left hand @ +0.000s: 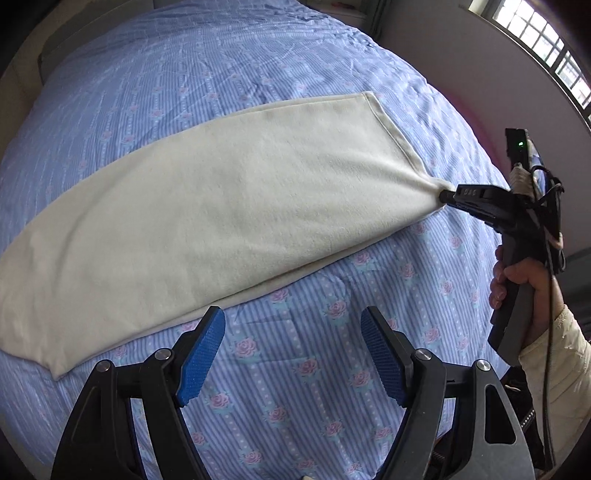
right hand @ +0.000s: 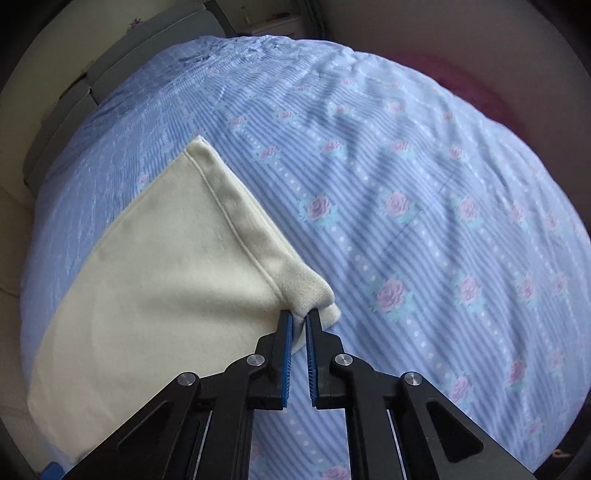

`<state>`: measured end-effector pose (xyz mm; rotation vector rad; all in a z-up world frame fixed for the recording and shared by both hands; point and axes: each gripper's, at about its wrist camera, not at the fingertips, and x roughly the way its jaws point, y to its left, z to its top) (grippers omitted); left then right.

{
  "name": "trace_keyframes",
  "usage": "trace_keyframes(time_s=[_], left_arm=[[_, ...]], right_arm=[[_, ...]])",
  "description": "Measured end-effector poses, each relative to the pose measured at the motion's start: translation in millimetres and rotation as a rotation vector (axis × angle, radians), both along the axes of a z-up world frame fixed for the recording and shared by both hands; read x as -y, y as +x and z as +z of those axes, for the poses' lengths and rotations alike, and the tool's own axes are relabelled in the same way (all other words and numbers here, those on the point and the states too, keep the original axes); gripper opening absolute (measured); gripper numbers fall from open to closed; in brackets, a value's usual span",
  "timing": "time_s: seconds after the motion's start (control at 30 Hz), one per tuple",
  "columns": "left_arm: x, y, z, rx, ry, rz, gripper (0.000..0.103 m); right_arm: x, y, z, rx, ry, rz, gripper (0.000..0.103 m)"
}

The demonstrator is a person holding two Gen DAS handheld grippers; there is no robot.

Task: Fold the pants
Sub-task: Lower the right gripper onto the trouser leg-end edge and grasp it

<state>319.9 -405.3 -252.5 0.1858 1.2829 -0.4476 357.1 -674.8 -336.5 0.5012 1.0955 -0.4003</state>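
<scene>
The right tongs (right hand: 300, 319) are pinched tight on the hem corner of the cream pants (right hand: 155, 280); the pinched cloth is hidden between the pads. The left tongs (left hand: 291, 354) gape wide, empty, above the bed (left hand: 295, 369). The pants lie flat across the bed, their far end cut off.

I see a bed covered by a bedspread (left hand: 303, 369), pale blue with fine stripes, rows of white dots and pink roses on teal leaves. It is a little wrinkled toward the far end. At the upper right of my left view a barred window (left hand: 535, 33) lets in daylight above a plain pale wall (left hand: 443, 55). In my right view some light-coloured furniture (right hand: 269, 26) stands beyond the far edge of the bed, too blurred to make out.
</scene>
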Motion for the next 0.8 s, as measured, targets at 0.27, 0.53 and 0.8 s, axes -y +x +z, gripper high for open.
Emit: trace_keyframes(time_s=[0.27, 0.53, 0.8], left_arm=[[6.1, 12.4, 7.4, 0.031, -0.006, -0.002, 0.076], [10.1, 19.3, 4.6, 0.034, -0.003, 0.0, 0.076], [17.7, 20.7, 0.9, 0.039, 0.003, -0.026, 0.076]], right_arm=[[9.5, -24.0, 5.6, 0.032, 0.095, -0.061, 0.053], [8.4, -25.9, -20.8, 0.07, 0.302, -0.086, 0.056], [6.7, -26.9, -60.8, 0.141, 0.411, -0.115, 0.069]])
